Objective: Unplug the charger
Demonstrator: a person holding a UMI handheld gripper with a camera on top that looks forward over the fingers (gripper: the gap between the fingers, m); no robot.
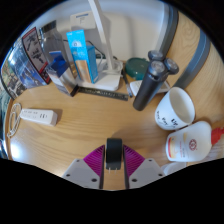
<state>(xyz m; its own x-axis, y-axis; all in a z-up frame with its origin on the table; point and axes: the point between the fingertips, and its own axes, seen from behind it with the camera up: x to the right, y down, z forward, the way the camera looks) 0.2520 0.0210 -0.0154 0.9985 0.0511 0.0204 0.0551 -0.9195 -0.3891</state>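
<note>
Charger: a small dark rectangular block [114, 152] stands upright between the two fingers, low over the wooden surface [100, 120]; its top edge is paler than its body. No cable or socket can be made out around it.

Charger's place: right at the gripper [114, 170], between the magenta pads [94, 160], nearer than everything else on the surface.

Gripper: the fingers are drawn close together with the dark block between them, and the pads sit against its sides as far as can be seen, so it appears clamped on the block.

Beyond the fingers, right: a white cup [174, 107] lies tipped on its side with its mouth towards the gripper, and a white bottle with a red label [186, 144] lies just beside it, nearer the fingers.

Beyond the fingers, middle: an electric shaver [150, 80] with a dark handle leans across the surface, a dark round tin [135, 68] behind it.

Beyond the fingers, left: a white flat device [38, 116] lies on the wood, well apart from the gripper; further back stand a blue box [79, 56] and a dark strip [98, 92] in front of it.
</note>
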